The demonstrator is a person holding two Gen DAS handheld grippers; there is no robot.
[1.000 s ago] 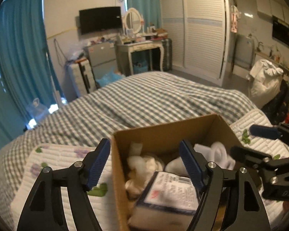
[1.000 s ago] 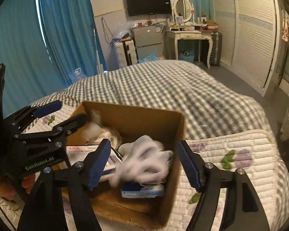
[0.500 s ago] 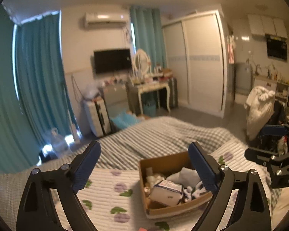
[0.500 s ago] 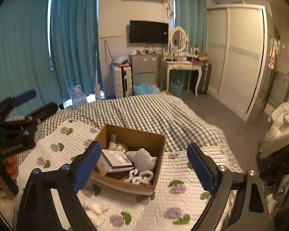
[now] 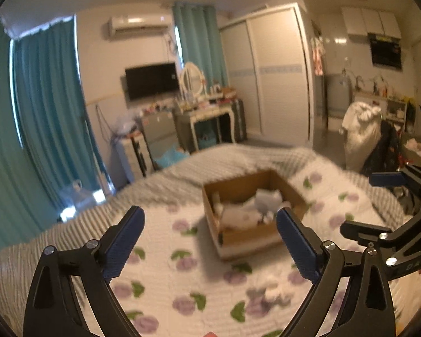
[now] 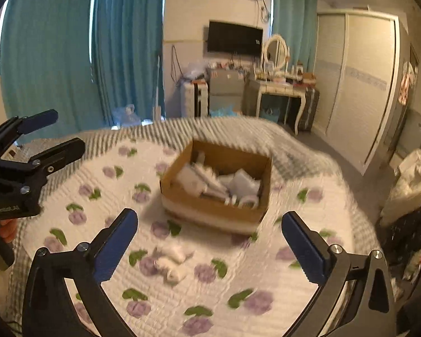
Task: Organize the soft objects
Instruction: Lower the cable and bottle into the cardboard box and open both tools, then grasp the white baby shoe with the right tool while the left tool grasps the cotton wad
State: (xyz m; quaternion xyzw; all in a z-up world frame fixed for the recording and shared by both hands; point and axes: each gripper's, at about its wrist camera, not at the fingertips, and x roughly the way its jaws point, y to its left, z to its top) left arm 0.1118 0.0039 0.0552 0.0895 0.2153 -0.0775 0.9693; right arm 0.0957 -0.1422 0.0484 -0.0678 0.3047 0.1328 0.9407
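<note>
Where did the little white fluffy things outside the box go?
The white fluffy clump lies on the flowery quilt, just in front of the cardboard box. In the right wrist view it sits between the open right gripper's fingers.

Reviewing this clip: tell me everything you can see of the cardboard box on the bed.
The cardboard box is brown, open-topped and low-walled, with a pale band along its lower front. It sits flat on the white floral quilt, corner toward the right wrist camera. Inside lies a jumble of white soft items and flat packets, blurred by motion. Neither the left gripper nor the right gripper touches it; both are open.
</note>
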